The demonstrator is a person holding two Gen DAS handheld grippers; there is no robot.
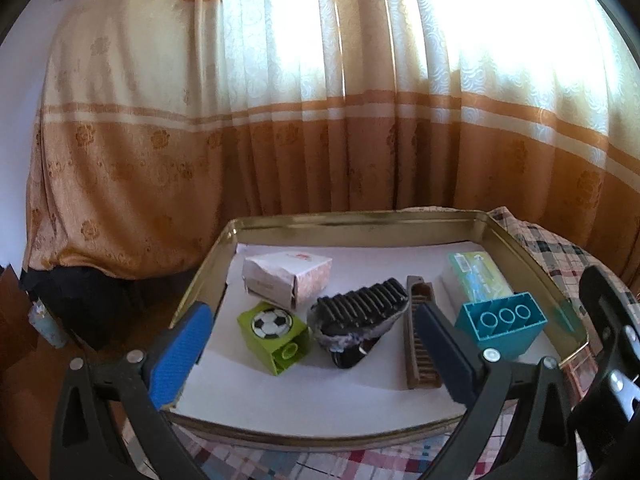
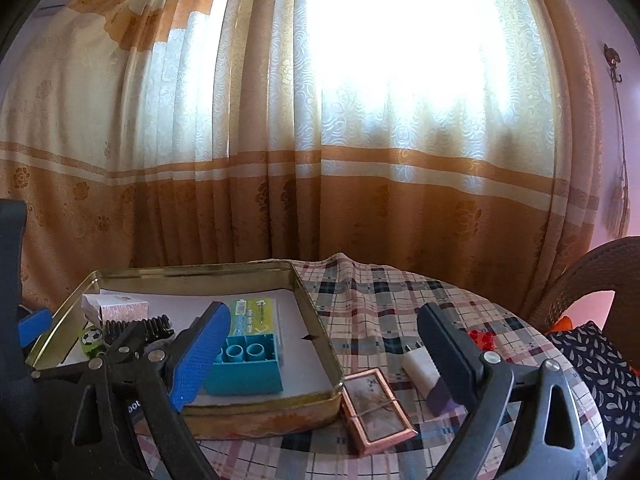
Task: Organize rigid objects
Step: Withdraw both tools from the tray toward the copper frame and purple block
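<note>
Left gripper [image 1: 316, 352] stood wide apart, empty, over near edge of tin tray [image 1: 360, 224]. Between its fingers: green football block [image 1: 274, 334], black brush [image 1: 362, 314], brown comb [image 1: 420, 344]. Teal brick [image 1: 502, 322] near tray's right wall, pale box [image 1: 288, 278] toward far left corner.

Right gripper [image 2: 324, 356] also apart, empty, above checked tablecloth [image 2: 400, 292]. Copper-framed case [image 2: 378, 410] touched tray's near right corner; white charger [image 2: 420, 366] just beside
</note>
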